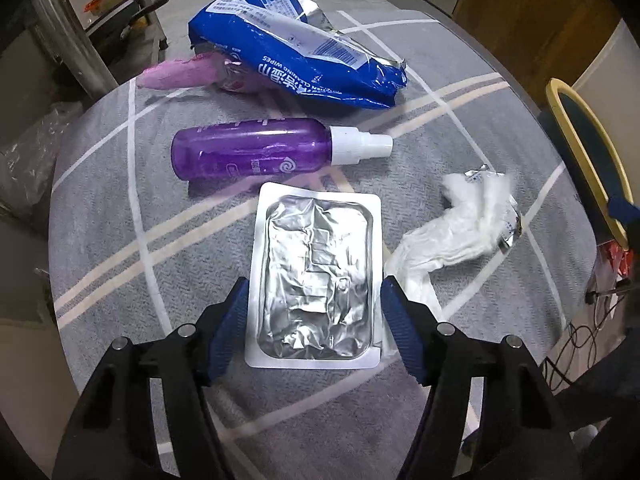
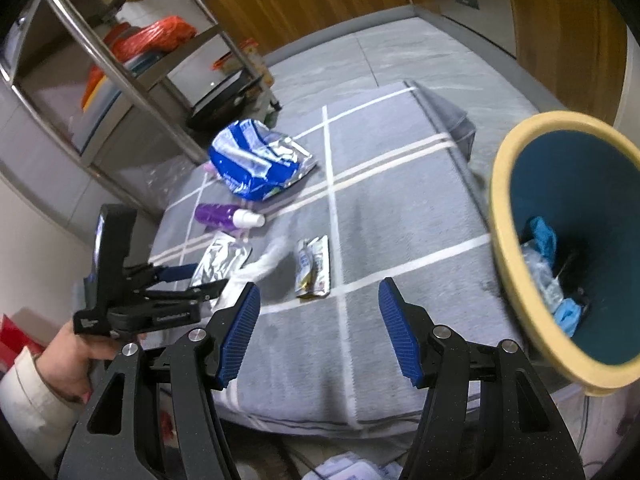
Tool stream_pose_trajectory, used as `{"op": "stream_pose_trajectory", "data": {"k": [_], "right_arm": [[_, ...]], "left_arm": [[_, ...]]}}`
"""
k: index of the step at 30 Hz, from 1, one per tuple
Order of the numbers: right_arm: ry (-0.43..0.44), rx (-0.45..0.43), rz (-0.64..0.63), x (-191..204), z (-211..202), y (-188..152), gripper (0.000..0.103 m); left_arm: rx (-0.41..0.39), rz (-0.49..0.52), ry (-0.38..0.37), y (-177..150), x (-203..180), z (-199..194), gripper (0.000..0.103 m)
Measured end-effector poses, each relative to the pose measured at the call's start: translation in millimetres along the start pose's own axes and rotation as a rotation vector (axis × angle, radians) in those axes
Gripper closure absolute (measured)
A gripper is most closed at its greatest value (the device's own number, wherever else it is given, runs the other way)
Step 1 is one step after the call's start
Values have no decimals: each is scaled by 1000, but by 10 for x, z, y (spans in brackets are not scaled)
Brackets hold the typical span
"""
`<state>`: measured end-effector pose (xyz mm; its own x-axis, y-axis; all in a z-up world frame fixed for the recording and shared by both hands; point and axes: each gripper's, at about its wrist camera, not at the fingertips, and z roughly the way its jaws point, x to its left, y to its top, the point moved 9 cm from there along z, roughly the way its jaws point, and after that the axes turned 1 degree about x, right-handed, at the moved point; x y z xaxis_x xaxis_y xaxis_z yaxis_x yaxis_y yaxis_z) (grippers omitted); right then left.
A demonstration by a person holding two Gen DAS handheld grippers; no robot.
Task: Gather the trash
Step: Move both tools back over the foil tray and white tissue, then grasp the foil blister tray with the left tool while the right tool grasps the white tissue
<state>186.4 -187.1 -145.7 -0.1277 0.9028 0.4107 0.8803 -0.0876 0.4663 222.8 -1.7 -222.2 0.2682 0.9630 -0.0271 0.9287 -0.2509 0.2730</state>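
The left tool (image 1: 314,300), spread wide, straddles a foil blister tray (image 1: 316,280) just before the purple spray bottle (image 1: 256,148); squeezing its thin rims risks buckling or slipping.

We see a flat silver foil blister pack (image 1: 314,276) with a white rim lying face up on the grey checked cloth. Just beyond it a purple spray bottle (image 1: 256,148) with a white nozzle lies on its side, nozzle to the right. Farther back sits a crumpled blue wipes bag (image 1: 296,44), torn open and showing its silver lining, with a pink scrap (image 1: 180,72) poking out at its left. A crumpled white tissue wad (image 1: 452,232) lies just right of the blister pack. We also see 1 small flattened foil sachet (image 2: 314,266) lying apart, and the teal bin (image 2: 568,184) with a cream rim, tilted, holding blue and clear scraps.
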Motion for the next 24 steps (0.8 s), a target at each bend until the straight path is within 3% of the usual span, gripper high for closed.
{"op": "stream_pose_trajectory", "data": {"k": [6, 14, 18, 24], "right_arm": [[42, 32, 59, 45, 170, -47, 40], [86, 109, 85, 350, 588, -191, 40], [73, 127, 94, 435, 728, -208, 40], [77, 144, 152, 534, 934, -132, 40]], "left_arm": [[-17, -68, -59, 12, 98, -137, 37], [-38, -137, -69, -13, 307, -269, 37], [-16, -200, -107, -115, 381, -244, 37], [14, -218, -105, -226, 443, -142, 37]]}}
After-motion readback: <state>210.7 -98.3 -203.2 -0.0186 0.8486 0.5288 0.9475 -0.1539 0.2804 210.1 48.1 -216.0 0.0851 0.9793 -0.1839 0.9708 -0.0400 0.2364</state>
